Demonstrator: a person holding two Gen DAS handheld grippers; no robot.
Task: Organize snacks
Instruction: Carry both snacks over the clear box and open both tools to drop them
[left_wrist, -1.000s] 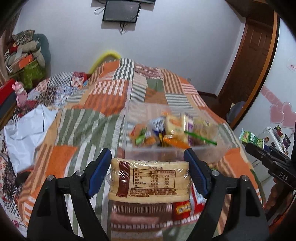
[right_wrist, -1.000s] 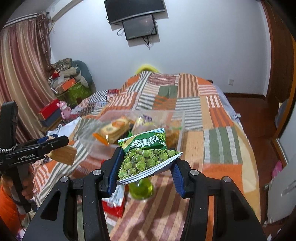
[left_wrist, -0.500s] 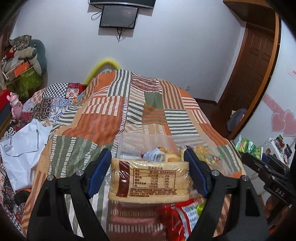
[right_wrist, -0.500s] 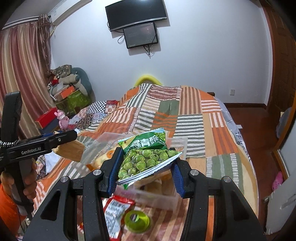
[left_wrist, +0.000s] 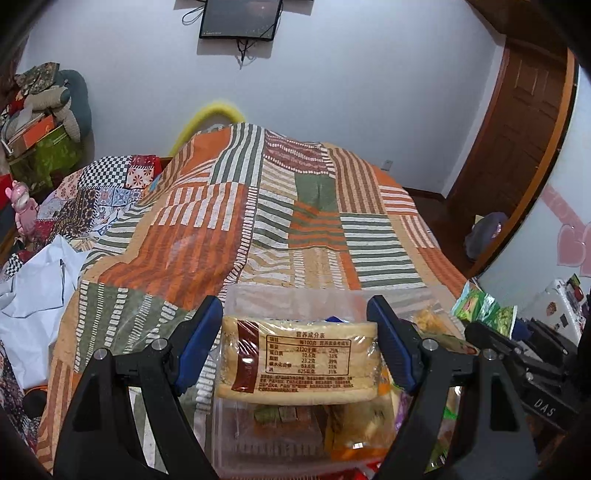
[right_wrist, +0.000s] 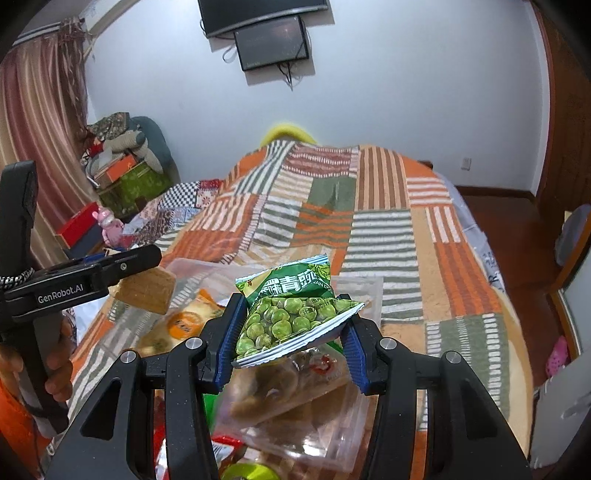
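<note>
My left gripper (left_wrist: 298, 350) is shut on a tan wafer biscuit pack (left_wrist: 299, 360) with a nutrition label, held above a clear plastic snack box (left_wrist: 258, 435) on the bed. My right gripper (right_wrist: 291, 332) is shut on a green pea snack bag (right_wrist: 291, 314), held above the same clear box (right_wrist: 332, 439), which holds several wrapped snacks. The left gripper with its biscuit pack (right_wrist: 146, 290) shows at the left of the right wrist view. The pea bag (left_wrist: 484, 308) shows at the right of the left wrist view.
The box sits on a patchwork quilt (left_wrist: 280, 206) covering the bed. A red snack packet (right_wrist: 221, 448) and a green round lid (right_wrist: 247, 472) lie near the box's front. Clutter and boxes (right_wrist: 118, 173) stand at the left wall; a wooden door (left_wrist: 517, 122) is at the right.
Both grippers have moved forward and risen over the box, each still holding its snack. The box now lies below and closer in both views.
</note>
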